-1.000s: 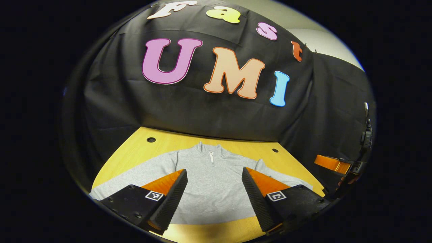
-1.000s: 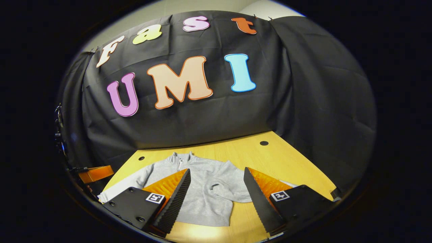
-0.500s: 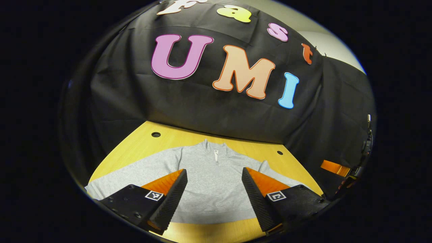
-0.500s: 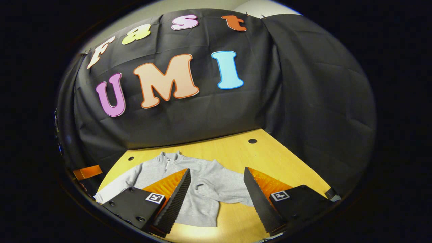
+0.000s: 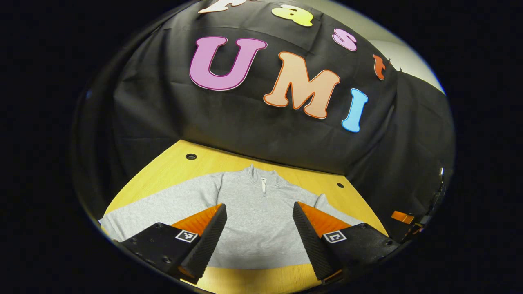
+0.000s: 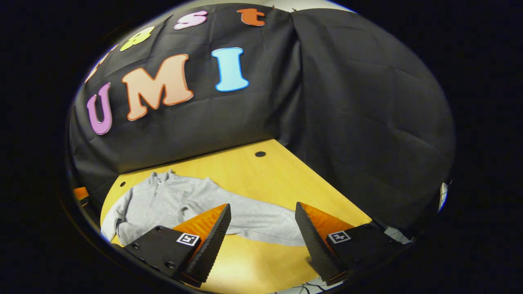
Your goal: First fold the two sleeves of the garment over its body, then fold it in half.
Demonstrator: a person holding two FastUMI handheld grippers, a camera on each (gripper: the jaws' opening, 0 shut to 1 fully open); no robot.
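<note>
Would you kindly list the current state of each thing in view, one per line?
Grey garment: spread flat on the table, unfolded, collar toward the booth wall.
Sleeves: both stretched out sideways, not yet folded over the body.
Left gripper: jaws open, empty.
Right gripper: jaws open, empty.
Table: bearing the garment.

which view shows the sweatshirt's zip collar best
The left gripper view: the collar faces the camera near the middle, zip line visible, above the open left claw. The right gripper view shows the collar small, off to the side and skewed.
</note>
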